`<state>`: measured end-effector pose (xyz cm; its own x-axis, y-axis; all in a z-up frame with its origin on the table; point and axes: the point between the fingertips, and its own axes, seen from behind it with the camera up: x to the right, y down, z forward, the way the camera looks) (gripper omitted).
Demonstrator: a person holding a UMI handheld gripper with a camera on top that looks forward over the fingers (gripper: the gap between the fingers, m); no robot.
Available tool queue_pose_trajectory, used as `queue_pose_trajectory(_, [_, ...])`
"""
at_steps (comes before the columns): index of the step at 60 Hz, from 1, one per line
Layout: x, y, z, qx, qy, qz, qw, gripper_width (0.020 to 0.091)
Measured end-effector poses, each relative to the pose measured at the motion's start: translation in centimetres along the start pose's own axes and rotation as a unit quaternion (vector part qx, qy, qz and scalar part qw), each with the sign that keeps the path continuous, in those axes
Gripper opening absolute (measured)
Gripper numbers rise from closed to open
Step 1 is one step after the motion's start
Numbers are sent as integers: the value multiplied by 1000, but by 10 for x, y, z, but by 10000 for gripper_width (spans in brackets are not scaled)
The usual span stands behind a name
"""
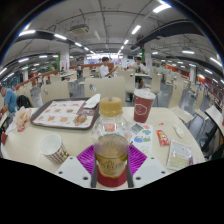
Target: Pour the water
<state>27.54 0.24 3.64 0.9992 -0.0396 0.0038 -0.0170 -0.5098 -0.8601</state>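
food court hall, ceiling strip lights, a person seated far behind the table. cream table (pixel 150 160) fills the foreground. on it, left of centre: dark tray (pixel 63 113) with food scraps and paper. red paper cup (pixel 143 105) stands upright right of centre, beyond the fingers. clear plastic bottle (pixel 111 148) with amber liquid sits upright between the fingers, label on its upper half. gripper (pixel 111 160): purple pads (pixel 88 158) bracket the bottle base on both sides, look to be touching it; fingers part-open to bottle width, can't confirm real squeeze. white patterned cup (pixel 52 150) just left of the left finger. small wrappers and a red packet (pixel 162 137) lie right of the bottle, near the red cup.
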Motion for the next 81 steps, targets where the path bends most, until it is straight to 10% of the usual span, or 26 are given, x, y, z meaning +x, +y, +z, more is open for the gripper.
queue_pose_trajectory(18, [0,1,-5,25,-8,11,1000,510])
queue_pose_trajectory(27, [-5,14,-16,-19,-11,21,1000,860])
queue_pose_trajectory(44, [-26,14,-126,-78,33,23,996,850])
queue_pose_trajectory(81, [-94,7,-265,-71,33,-8,997,850])
